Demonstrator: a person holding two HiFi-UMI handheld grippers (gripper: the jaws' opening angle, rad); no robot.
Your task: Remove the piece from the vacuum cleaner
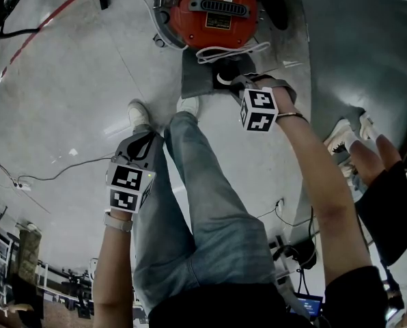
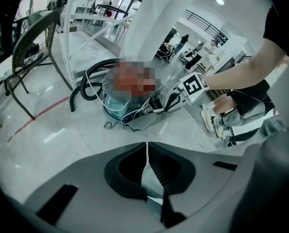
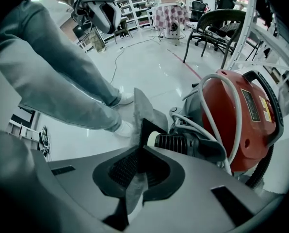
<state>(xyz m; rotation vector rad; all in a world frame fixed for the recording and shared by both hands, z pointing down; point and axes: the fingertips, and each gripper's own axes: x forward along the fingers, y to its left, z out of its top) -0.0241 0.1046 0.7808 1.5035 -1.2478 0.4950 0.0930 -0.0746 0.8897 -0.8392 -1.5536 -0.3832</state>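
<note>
The grey fabric piece (image 3: pixel 140 106) lies at the foot of the vacuum cleaner (image 3: pixel 241 120). It is a limp, matte sheet, part spread flat on the floor (image 1: pixel 67 101) and part pulled up into a creased, upright fold. The right claw (image 3: pixel 138 147) is pinched on that fold. Its black ribbed pads meet on the cloth, and a strip of the same grey fabric trails down behind them. From the head view the piece (image 1: pixel 202 77) shows as a dark grey, roughly square patch just below the vacuum cleaner (image 1: pixel 214 5), with the right claw (image 1: pixel 232 80) at its right edge.

The vacuum cleaner is a rounded drum with a glossy red dome, a black slotted carry handle and yellow labels. A white cable (image 3: pixel 234 106) loops over the dome in smooth arcs. A black ribbed hose cuff (image 3: pixel 176 142), cylindrical with a pale end, lies just beside the fold, between the fabric and the drum.

The left claw (image 2: pixel 147 147) is pressed together with nothing in it, its tips meeting in a thin seam. It hangs well apart from the machine, beside the person's blue denim leg (image 1: pixel 210 203). The person's white shoes (image 1: pixel 138 113) stand on the floor, which is pale, polished and reflective and carries a red line. A black mesh office chair (image 3: pixel 215 25) stands farther back.
</note>
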